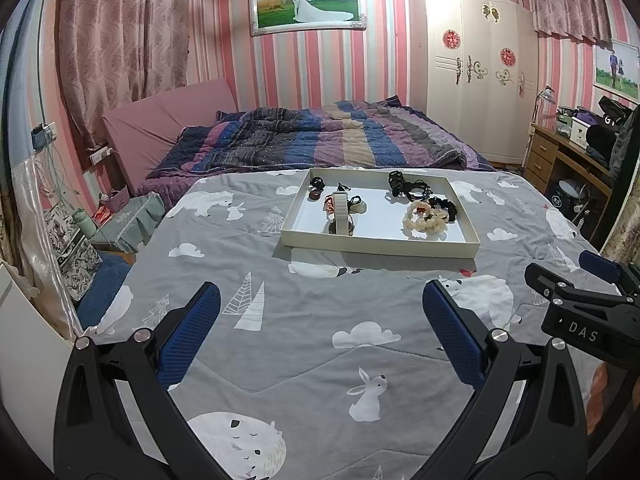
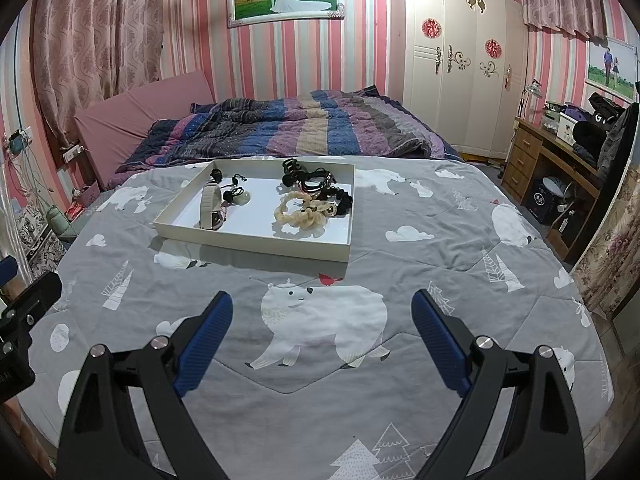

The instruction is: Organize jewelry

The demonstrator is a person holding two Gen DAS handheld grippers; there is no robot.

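A shallow white tray (image 1: 376,245) lies on the grey animal-print quilt (image 1: 304,344), also seen in the right wrist view (image 2: 256,245). In it lie a white watch (image 1: 341,212), black hair ties (image 1: 408,186), a cream scrunchie (image 1: 424,219) and small dark pieces (image 1: 316,188). In the right wrist view the watch (image 2: 211,204), cream scrunchie (image 2: 298,212) and black ties (image 2: 308,178) show too. My left gripper (image 1: 320,320) is open and empty, well short of the tray. My right gripper (image 2: 322,326) is open and empty, also short of it, and shows at the left view's right edge (image 1: 576,292).
A striped purple-blue blanket (image 1: 312,136) lies bunched behind the tray. A pink headboard cushion (image 1: 160,120) leans far left. A white wardrobe (image 1: 472,60) and a cluttered wooden desk (image 1: 568,152) stand at the right. A nightstand (image 1: 120,216) sits left of the bed.
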